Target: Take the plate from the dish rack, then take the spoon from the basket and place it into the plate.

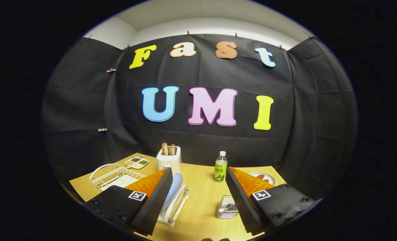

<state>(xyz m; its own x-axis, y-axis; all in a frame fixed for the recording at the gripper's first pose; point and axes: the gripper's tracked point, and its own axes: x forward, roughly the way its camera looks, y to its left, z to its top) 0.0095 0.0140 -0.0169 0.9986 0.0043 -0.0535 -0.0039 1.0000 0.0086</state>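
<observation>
The gripper (pixel 198 197) is hovering above the wooden table (pixel 201 207) with its fingers spread wide and nothing between them; this appears to be a ready posture, since no grasp is under way yet.

The plate (pixel 175 187), pale blue, is standing on edge in the dish rack (pixel 175 209), just beside the inner face of the left finger and partly hidden behind it. Upright storage is leaving the rim exposed, which should allow the fingers to close over the edge from above.

The basket (pixel 227 207), a small wire one, is sitting just beside the right finger's inner face, near its lower part. A shiny metal item is lying inside; it is probably the spoon (pixel 230 206), but its shape is too small to confirm.

Beyond the fingertips, a drink bottle (pixel 220 166) is standing upright near the right finger, and a toaster (pixel 169 159) holding bread slices is standing beyond the left one. A white wire rack (pixel 113 175) is lying to the far left, with a small sectioned tray (pixel 136 162) behind it.

Judgement: the task is at its start, and the plate is the first target. The gripper would need to shift left and descend to straddle the rim.
</observation>
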